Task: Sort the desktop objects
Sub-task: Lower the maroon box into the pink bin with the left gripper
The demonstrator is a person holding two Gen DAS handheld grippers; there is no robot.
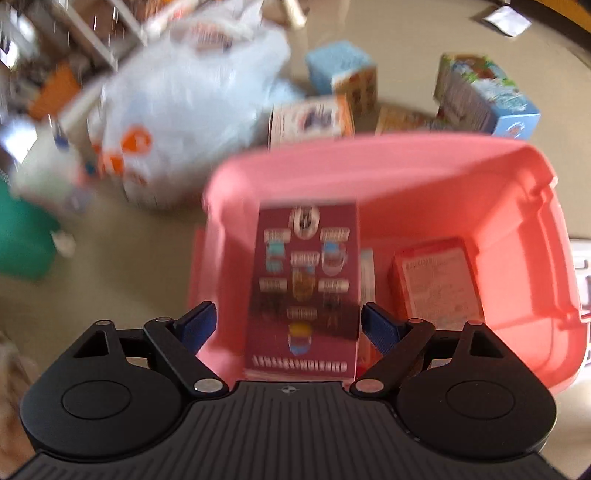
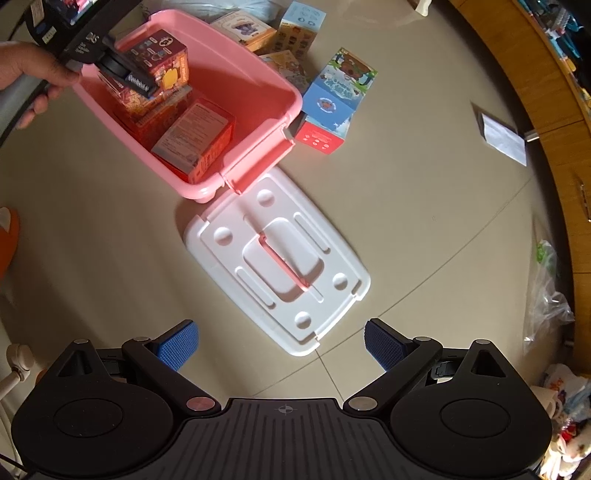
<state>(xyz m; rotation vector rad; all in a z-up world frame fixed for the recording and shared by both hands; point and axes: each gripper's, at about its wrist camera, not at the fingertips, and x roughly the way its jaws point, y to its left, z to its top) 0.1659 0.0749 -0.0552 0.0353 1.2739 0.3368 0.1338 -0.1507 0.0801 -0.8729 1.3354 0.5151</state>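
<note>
Left tool: its blue pads sit on either side of a maroon box. In the left wrist view a gap shows between the left pad and the box's edge, while the right pad lies at the box's edge; the frame is blurred, and whether the pads actually clamp the box cannot be told. In the right wrist view the same box is seen at the tool's front, above the pink bin, over the bin's far left part. A hand holds the tool's grip.

Pink bin: stands open on the tiled floor. Inside lie an orange-red box with a white printed label near the bin's right wall, and further red patterned boxes beneath the held box.

Right tool: jaws wide apart, nothing between them, hovering over the floor. The white lid lies flat just ahead of it, touching the bin's near corner.

Other boxes lie on the floor beyond the bin: a blue box with a bear picture, a red box beside it, and several more behind. A clear plastic bag lies at the right.

Writing: the maroon box carries white lettering and small figure pictures; the label carries fine print. None is legible.
</note>
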